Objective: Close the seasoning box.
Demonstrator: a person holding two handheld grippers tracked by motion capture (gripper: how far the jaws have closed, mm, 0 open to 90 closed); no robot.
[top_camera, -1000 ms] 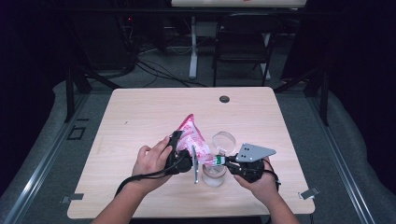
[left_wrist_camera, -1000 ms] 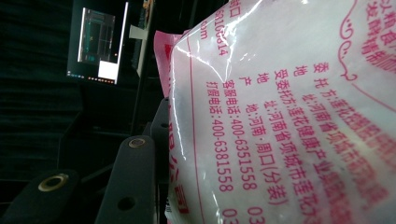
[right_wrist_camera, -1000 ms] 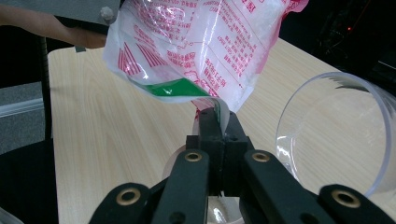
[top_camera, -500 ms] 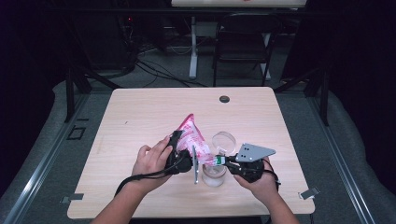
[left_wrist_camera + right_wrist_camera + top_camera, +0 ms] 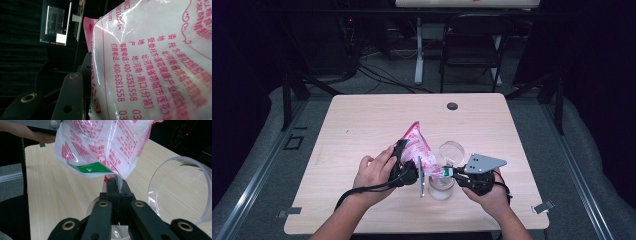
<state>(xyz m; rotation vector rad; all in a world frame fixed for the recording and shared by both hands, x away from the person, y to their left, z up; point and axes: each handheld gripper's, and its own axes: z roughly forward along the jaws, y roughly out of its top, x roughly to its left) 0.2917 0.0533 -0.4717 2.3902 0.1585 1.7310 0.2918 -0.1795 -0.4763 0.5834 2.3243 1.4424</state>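
A pink-and-white plastic bag (image 5: 419, 150) of white granules hangs tilted above the table. My left gripper (image 5: 408, 164) is shut on its side; in the left gripper view the bag (image 5: 155, 65) presses against one black jaw. My right gripper (image 5: 451, 172) is shut on the bag's lower corner, where a green patch shows (image 5: 90, 167); its jaws (image 5: 115, 185) pinch the plastic edge. That corner sits over a clear round cup (image 5: 441, 188), whose rim (image 5: 93, 206) shows under the jaws. A second clear cup (image 5: 452, 150) stands just behind, seen large at the right (image 5: 180, 192).
The light wooden table (image 5: 362, 125) has a dark round grommet (image 5: 452, 106) near its far edge. A chair (image 5: 472, 45) and cables stand on the floor beyond the table. Both forearms come in over the near edge.
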